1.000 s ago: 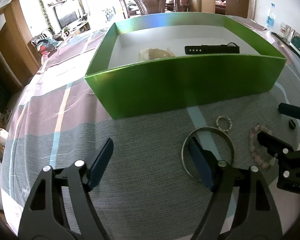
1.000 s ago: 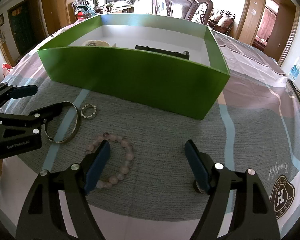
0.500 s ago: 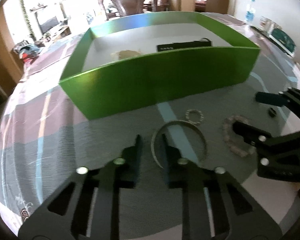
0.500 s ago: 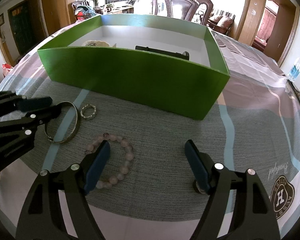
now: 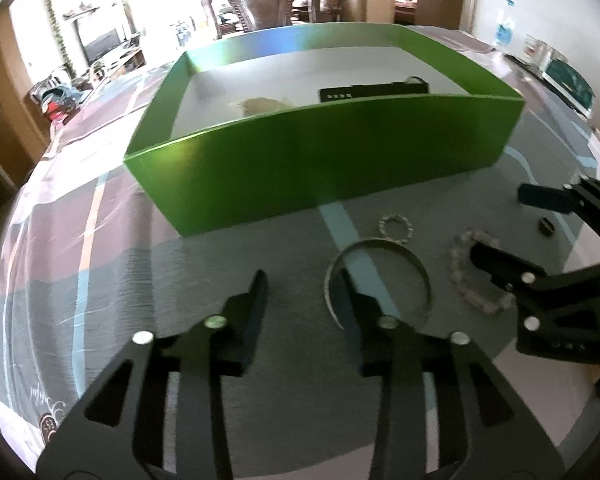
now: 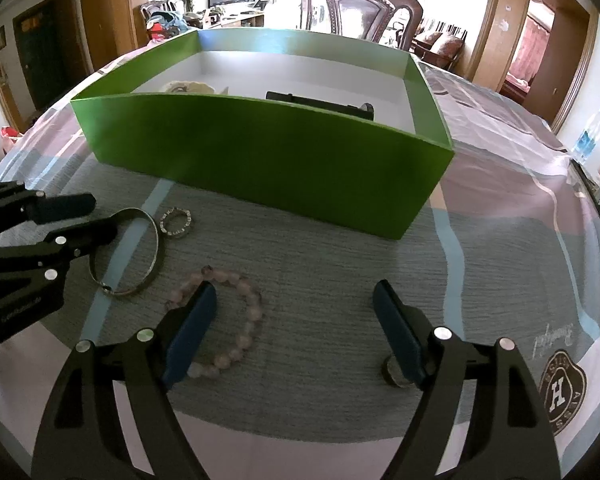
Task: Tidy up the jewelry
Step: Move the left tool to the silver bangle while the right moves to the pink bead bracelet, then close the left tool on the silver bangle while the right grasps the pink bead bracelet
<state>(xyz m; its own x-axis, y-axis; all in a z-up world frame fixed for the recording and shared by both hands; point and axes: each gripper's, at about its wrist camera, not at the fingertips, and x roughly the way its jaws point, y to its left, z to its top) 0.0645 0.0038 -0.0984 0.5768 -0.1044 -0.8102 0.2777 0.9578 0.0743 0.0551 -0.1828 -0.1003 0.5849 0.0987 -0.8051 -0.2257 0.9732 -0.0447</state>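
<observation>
A green box (image 5: 340, 168) (image 6: 260, 148) stands on the cloth and holds a black watch strap (image 5: 374, 91) and a pale beaded piece (image 5: 260, 105). In front of it lie a silver bangle (image 5: 380, 276) (image 6: 140, 256), a small beaded ring (image 5: 396, 227) (image 6: 176, 222), a pink bead bracelet (image 6: 236, 320) and a small dark ring (image 5: 546, 226) (image 6: 394, 372). My left gripper (image 5: 304, 292) is open, its right finger at the bangle's left rim. My right gripper (image 6: 296, 320) is open and empty, its left finger over the pink bracelet.
The patterned tablecloth (image 6: 340, 280) covers the table. A carved wooden chair (image 6: 360, 8) stands behind the box. A water bottle (image 6: 588, 136) and small items sit at the table's far right edge.
My left gripper went from wide open to nearly shut beside the bangle, then opened partway again. It also shifted slightly. The right gripper has not moved.
</observation>
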